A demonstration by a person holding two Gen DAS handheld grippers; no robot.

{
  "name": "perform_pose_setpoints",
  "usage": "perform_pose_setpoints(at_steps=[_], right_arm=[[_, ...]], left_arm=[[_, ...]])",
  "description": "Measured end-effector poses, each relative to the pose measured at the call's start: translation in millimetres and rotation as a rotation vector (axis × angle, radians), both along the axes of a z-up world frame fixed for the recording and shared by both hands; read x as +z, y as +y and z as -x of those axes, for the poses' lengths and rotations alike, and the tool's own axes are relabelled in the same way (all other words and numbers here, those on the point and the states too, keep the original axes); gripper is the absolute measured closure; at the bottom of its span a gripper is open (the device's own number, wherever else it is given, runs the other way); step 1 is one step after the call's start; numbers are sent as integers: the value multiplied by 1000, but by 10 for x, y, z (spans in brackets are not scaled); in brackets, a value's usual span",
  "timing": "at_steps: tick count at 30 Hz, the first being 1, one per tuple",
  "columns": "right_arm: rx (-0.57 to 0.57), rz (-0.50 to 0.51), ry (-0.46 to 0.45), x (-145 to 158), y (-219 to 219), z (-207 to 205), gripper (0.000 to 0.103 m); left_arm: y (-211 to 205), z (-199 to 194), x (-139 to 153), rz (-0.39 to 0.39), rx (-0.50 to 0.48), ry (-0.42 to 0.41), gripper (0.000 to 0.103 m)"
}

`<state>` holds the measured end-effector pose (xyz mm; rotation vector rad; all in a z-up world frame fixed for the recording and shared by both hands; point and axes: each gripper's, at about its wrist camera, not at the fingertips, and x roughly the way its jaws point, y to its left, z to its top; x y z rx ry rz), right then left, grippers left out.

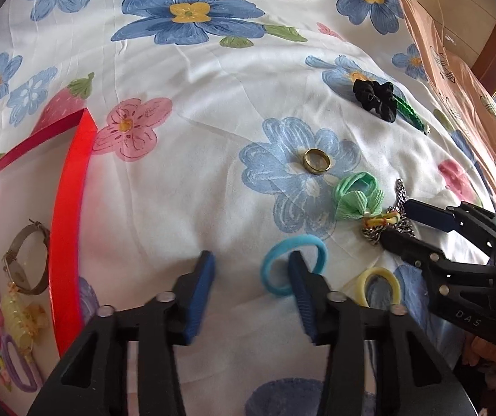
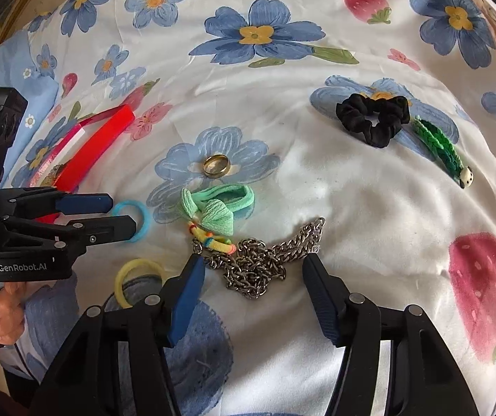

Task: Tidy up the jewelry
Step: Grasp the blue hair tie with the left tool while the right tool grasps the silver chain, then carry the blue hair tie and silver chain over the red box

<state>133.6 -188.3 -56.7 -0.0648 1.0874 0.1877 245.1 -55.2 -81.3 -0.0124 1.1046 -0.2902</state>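
Two wrist fisheyes are looking down, close over a floral bedsheet (image 1: 213, 111).
Both are sharing the gold ring (image 1: 316, 161) (image 2: 216, 165) and each other's gripper.

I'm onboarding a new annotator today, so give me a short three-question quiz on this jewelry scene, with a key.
1. True or false: the gold ring already lies inside the red box.
2. Which item lies between the fingers of the right gripper? A) black scrunchie B) metal chain C) yellow hair tie
3. Fill in: the left gripper has one finger over the ____ hair tie.

Key: 1 false, it lies on the flowered sheet; 2 B; 3 blue.
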Motion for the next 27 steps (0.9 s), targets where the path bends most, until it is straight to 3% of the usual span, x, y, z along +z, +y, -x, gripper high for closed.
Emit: perform_pose_setpoints(at_steps=[3, 5, 15, 27], right_arm=[[-8, 5, -7, 4, -8, 4, 77], [-22, -7, -6, 12, -47, 3, 85], [-105, -182, -34, 305, -250, 139, 87], [-17, -261, -111, 704, 181, 229, 87]], left_arm=[[-7, 2, -4, 17, -8, 4, 96], [-12, 2, -5, 23, -9, 5, 100], [283, 336, 322, 71, 33, -42, 101], [831, 900, 681, 114, 154, -103, 101]])
